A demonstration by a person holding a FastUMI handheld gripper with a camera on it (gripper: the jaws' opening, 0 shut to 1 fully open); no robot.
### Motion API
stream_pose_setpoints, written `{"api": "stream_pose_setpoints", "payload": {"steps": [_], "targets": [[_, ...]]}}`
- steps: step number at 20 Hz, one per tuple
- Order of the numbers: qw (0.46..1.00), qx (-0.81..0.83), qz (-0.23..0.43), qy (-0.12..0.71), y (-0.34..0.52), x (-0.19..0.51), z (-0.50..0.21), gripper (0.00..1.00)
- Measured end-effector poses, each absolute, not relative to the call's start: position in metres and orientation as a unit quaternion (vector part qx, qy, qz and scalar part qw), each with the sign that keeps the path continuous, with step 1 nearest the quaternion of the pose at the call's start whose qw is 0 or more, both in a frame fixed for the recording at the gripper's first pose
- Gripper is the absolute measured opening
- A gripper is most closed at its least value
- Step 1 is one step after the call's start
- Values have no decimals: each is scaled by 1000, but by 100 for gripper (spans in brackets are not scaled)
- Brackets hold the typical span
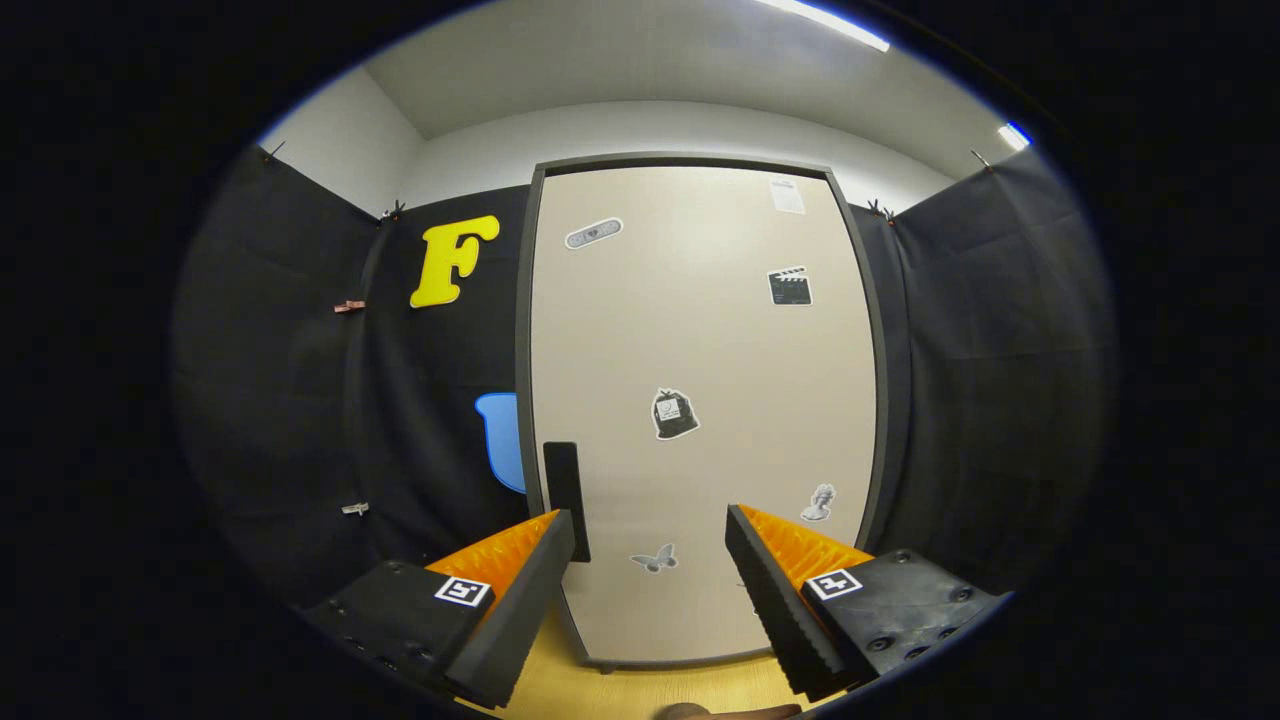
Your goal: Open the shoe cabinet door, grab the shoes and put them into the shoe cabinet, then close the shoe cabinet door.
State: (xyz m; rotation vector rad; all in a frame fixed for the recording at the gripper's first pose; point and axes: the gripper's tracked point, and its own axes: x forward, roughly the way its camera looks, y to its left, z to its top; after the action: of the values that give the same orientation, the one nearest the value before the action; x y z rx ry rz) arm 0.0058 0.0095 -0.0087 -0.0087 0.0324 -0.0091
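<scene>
The shoe cabinet stands straight ahead, a tall beige door in a dark frame, and the door is closed. Several small stickers dot the door. A dark vertical handle sits at the door's lower left edge, just beyond the left fingertip. My gripper is open, its fingers spread wide with nothing between them, pointing at the lower part of the door. The left finger lines up just under the handle.
Black cloth walls close in on both sides of the cabinet. A wooden floor shows below the door, between the fingers. A brown object peeks up at the very bottom, too little of it to name.
</scene>
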Motion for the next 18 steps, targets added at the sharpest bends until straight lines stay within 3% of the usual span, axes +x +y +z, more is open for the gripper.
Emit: {"api": "stream_pose_setpoints", "payload": {"steps": [9,18], "targets": [[999,9,15,32,53,40,-32,98],[998,8,-10,56,73,111,-68,98]]}}
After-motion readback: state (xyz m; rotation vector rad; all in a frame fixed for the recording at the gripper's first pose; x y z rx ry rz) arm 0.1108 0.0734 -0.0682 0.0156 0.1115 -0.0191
